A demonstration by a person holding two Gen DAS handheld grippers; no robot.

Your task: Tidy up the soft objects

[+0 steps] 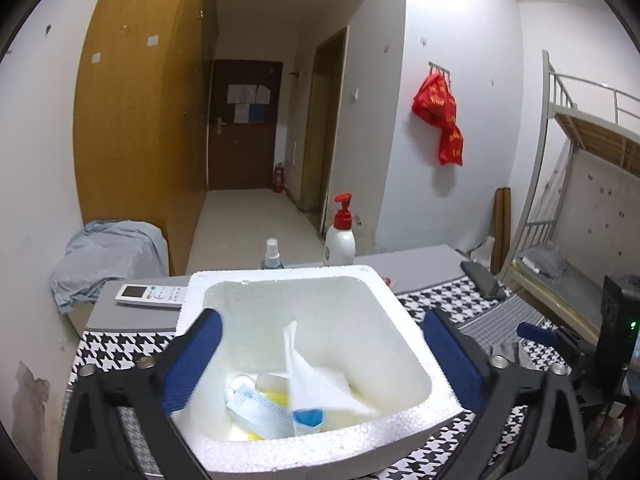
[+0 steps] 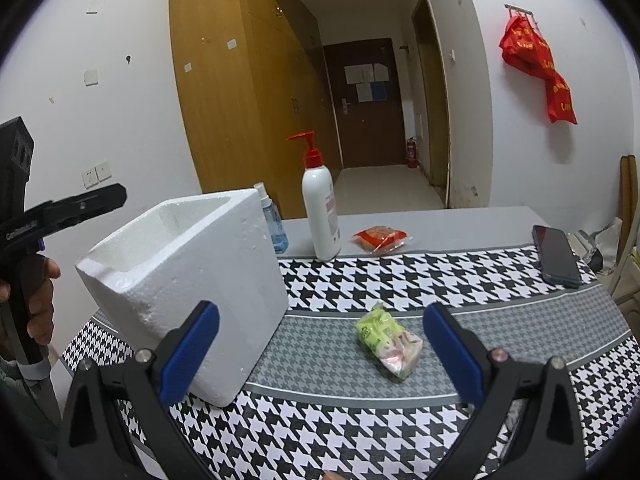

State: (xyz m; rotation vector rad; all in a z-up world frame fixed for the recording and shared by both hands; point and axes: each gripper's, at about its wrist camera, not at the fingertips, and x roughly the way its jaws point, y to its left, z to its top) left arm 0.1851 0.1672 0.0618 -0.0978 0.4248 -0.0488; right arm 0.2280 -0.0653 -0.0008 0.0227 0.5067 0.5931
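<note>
The right gripper (image 2: 320, 354) has its blue-padded fingers (image 2: 192, 354) spread wide with nothing pressed between them, and between and beyond them lies the green tissue pack (image 2: 386, 338), crumpled, flat on the houndstooth tablecloth (image 2: 400, 276) just right of the foam box (image 2: 188, 280). The pack looks light and squashy in a slick wrapper, so I judge a pinch across its thicker green end safest; the thin pink tail would likely slip or tear. The left gripper (image 1: 316, 364) also stands wide open, its pads (image 1: 454, 360) outside the box walls, over a white tissue (image 1: 316, 380) and a blue face mask (image 1: 260, 404) lying loose inside. In the right view a hand (image 2: 38, 300) holds that gripper's handle, tilted down over the box.
</note>
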